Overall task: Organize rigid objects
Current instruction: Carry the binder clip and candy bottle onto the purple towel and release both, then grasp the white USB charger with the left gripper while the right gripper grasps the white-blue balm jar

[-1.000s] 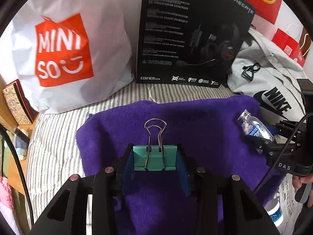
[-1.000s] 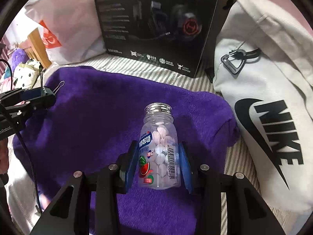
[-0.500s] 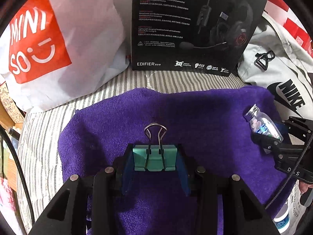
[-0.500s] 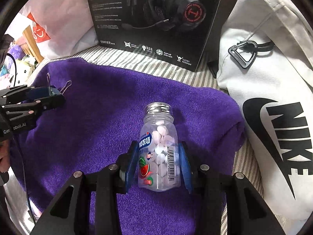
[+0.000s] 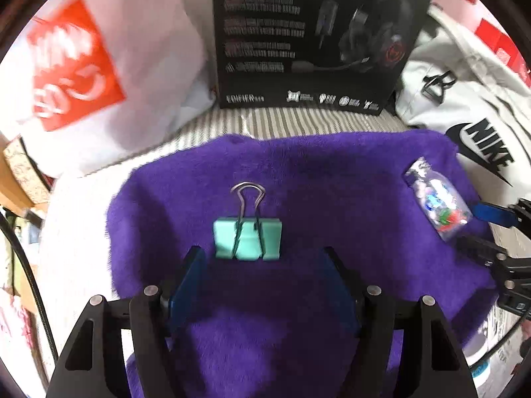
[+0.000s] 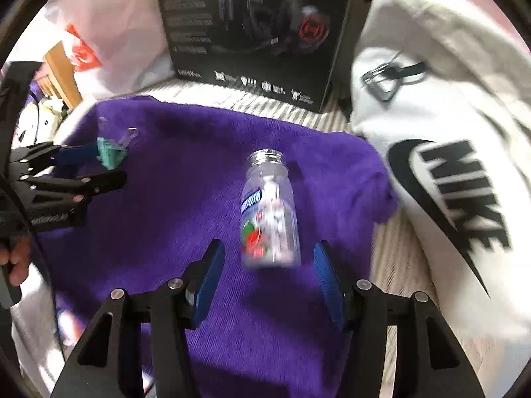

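A teal binder clip (image 5: pixel 247 239) with silver handles lies on the purple towel (image 5: pixel 298 179), just beyond my open left gripper (image 5: pixel 262 265). It also shows in the right wrist view (image 6: pixel 111 153). A clear candy bottle (image 6: pixel 269 210) with a silver cap lies on the purple towel (image 6: pixel 186 179), partly between the spread blue pads of my open right gripper (image 6: pixel 269 265). The bottle also shows in the left wrist view (image 5: pixel 438 204) at the right, next to the right gripper's fingers (image 5: pixel 491 214).
A black headset box (image 5: pixel 315 36) stands behind the towel. A white Miniso bag (image 5: pixel 93 76) is at the back left and a white Nike bag (image 6: pixel 448 165) at the right. The striped sheet (image 5: pixel 298 122) lies under the towel.
Both grippers opened. The left let go of the binder clip and the right let go of the bottle; both objects now lie on the towel, and both grippers drew back slightly.
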